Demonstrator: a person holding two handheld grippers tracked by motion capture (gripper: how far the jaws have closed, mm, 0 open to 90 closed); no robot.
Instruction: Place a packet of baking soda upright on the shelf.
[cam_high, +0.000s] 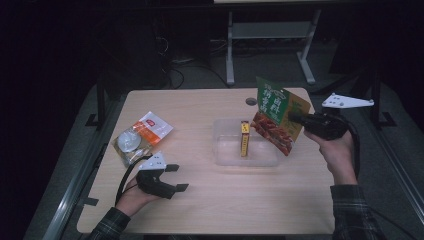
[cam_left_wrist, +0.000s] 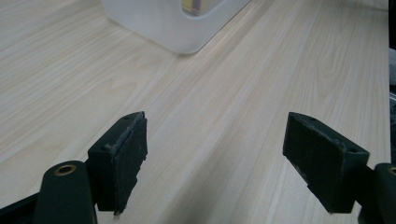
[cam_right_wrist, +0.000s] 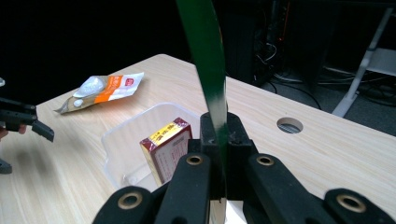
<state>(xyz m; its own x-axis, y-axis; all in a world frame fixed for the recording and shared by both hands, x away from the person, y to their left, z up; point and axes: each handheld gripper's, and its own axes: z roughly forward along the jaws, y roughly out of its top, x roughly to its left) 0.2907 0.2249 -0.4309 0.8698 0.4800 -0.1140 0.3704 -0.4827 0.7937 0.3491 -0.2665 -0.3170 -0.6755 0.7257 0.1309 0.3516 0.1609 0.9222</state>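
We see a green snack packet (cam_high: 276, 114) pinched between the pressed-together jaws of the right gripper (cam_high: 295, 118), held upright in the air above the right end of a clear plastic tub (cam_high: 223, 131). In the right gripper view the green snack packet (cam_right_wrist: 208, 70) appears edge-on, rising straight up from the right gripper (cam_right_wrist: 219, 140), whose jaws clamp its lower part. A red and yellow box (cam_high: 244, 138) stands on end inside the tub, below and to the left of the packet; the same box (cam_right_wrist: 166, 148) shows just beside the jaws in the right gripper view.

The tub sits near the middle of a pale wood-grain table (cam_high: 210, 200), which has a round cable hole (cam_high: 251, 101) near its far edge. An orange and white pouch (cam_high: 141, 135) lies flat toward the table's left side, well apart from the tub.

The left gripper (cam_high: 175, 177) rests low at the near left of the table, held by a hand (cam_high: 131, 196), its jaws spread wide with nothing between them; in its own view the left gripper (cam_left_wrist: 215, 154) points across bare wood toward the tub's corner (cam_left_wrist: 177, 28).

Beyond the table the room is dark, with metal frame legs (cam_high: 230, 45) and cables on the floor.
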